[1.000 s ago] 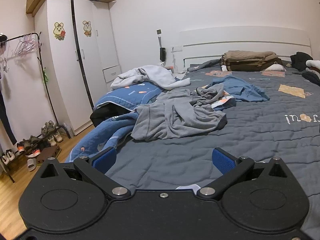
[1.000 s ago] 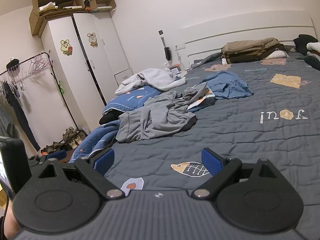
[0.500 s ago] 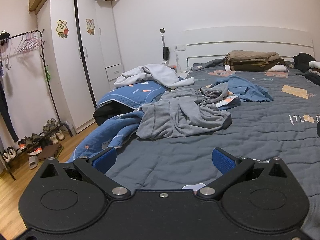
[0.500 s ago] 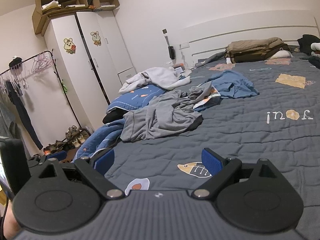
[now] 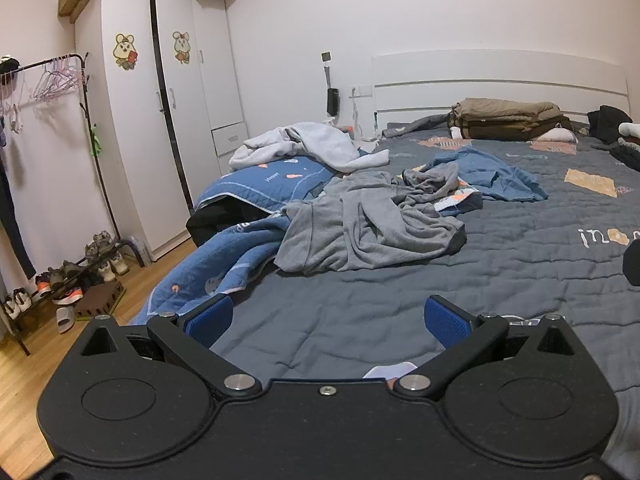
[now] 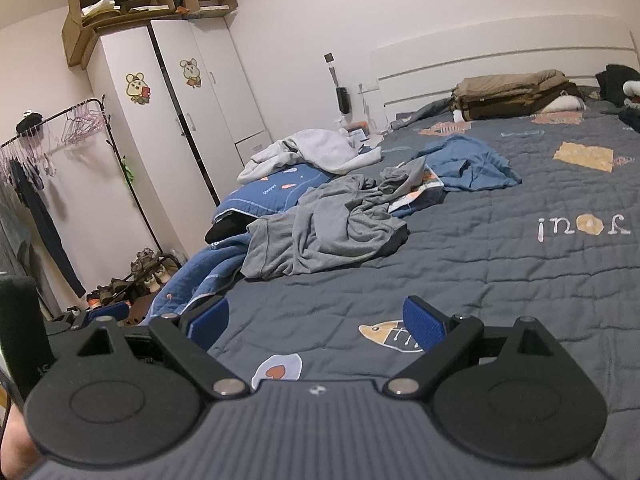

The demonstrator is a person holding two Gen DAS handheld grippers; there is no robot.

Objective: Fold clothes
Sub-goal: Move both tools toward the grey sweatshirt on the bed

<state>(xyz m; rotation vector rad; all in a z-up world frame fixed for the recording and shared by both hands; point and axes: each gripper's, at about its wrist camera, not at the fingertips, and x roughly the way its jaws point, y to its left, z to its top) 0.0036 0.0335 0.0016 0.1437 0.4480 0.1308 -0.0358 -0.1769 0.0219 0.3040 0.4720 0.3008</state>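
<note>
A wide bed (image 5: 500, 280) under a grey quilted cover fills most of both views, with a white headboard (image 5: 496, 80) at its far end. A tall white wardrobe (image 5: 160, 128) stands against the left wall, cardboard boxes (image 6: 120, 4) on top of it. Further left is a black clothes rail (image 5: 52, 72) with hangers, and shoes (image 5: 64, 284) lie on the wood floor beneath it.

A blue patterned blanket (image 5: 240, 248) spills over the bed's left edge. On it and on the cover beside it lies a crumpled grey garment (image 5: 368, 228), the nearest piece of clothing, well ahead of both tools. Behind it to the left sits a pale grey hoodie (image 5: 312, 148); behind it to the right, a blue garment (image 5: 492, 176) lies spread on the cover. A folded tan and brown pile (image 5: 508, 118) rests by the headboard.

The left tongs (image 5: 328, 320) hang above the near bed cover with the blue pads spread wide, holding nothing. The right tongs (image 6: 316, 320) hover likewise, pads wide apart and empty, over a fish patch (image 6: 384, 332) on the cover
</note>
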